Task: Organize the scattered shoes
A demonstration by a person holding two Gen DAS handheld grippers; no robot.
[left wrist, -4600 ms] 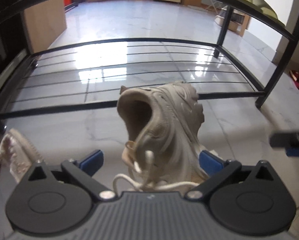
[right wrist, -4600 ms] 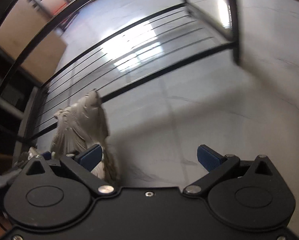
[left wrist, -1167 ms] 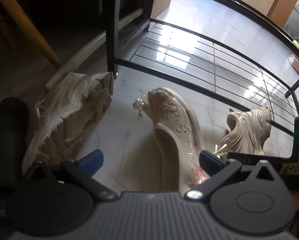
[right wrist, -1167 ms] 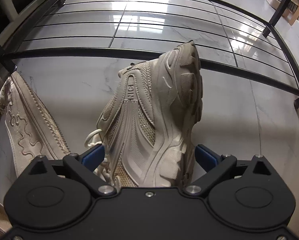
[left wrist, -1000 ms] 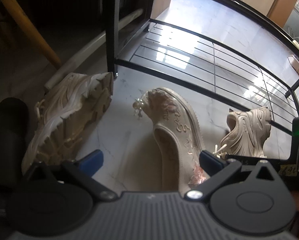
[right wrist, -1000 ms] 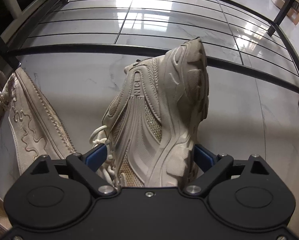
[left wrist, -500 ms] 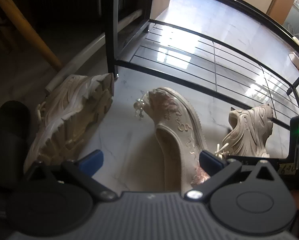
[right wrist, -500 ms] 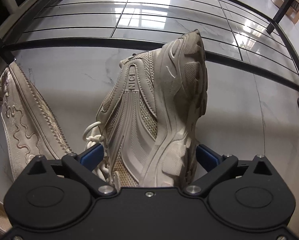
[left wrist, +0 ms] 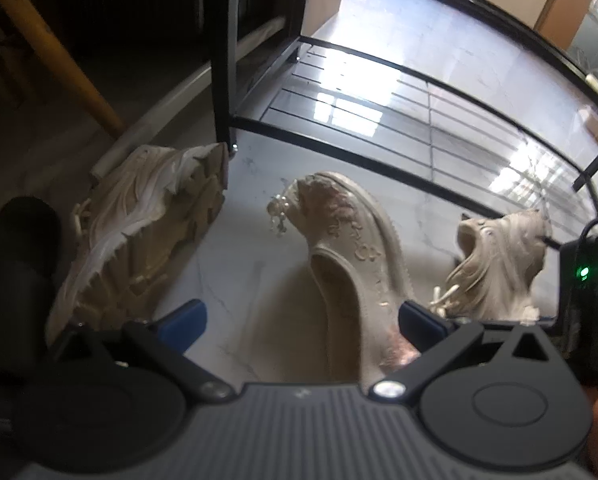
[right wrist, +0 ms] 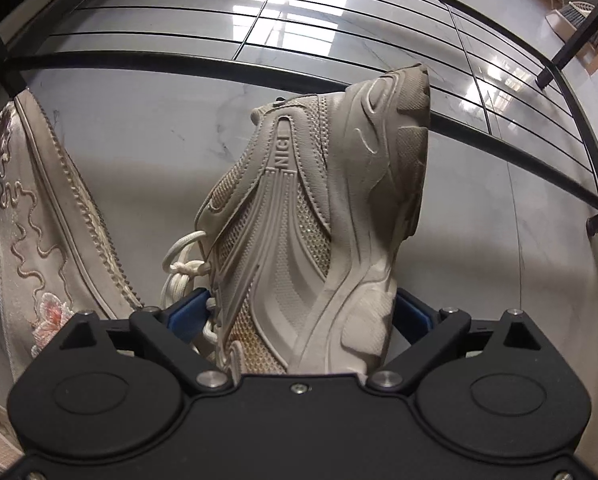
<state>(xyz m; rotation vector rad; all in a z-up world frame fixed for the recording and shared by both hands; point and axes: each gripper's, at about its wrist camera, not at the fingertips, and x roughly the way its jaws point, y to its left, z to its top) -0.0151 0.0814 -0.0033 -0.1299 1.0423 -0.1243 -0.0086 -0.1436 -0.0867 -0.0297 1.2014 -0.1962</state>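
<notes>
Sneaker [right wrist: 311, 232] on its side on the marble floor [right wrist: 499, 280], sole toward the right, heel end toward the rack [right wrist: 259, 64]. It lies between the blue pads of the right gripper [right wrist: 303, 320]; pads sit at the laces on one side and the sole on the other, looking closed on it, though contact at the sole side is partly hidden.

Handling, as a guess: chunky foam sole gives a firm, grippy face; mesh upper is soft and will cave under pressure. Light for its bulk. Loose laces [right wrist: 183, 268] near the left pad could snag or get pinched. Best hold is across the midfoot, sole against one pad.

Slipper [left wrist: 351, 256], embroidered, just left of the sneaker, toe toward the rack. Flat, floppy; take it at the stiffer heel rim or side wall. Left gripper [left wrist: 299, 320] spread wide over it, holding nothing.

Second sneaker [left wrist: 139, 232] further left, tipped up with sole showing, by the rack's corner post [left wrist: 223, 60]. Rack's lower shelf bare in view.
</notes>
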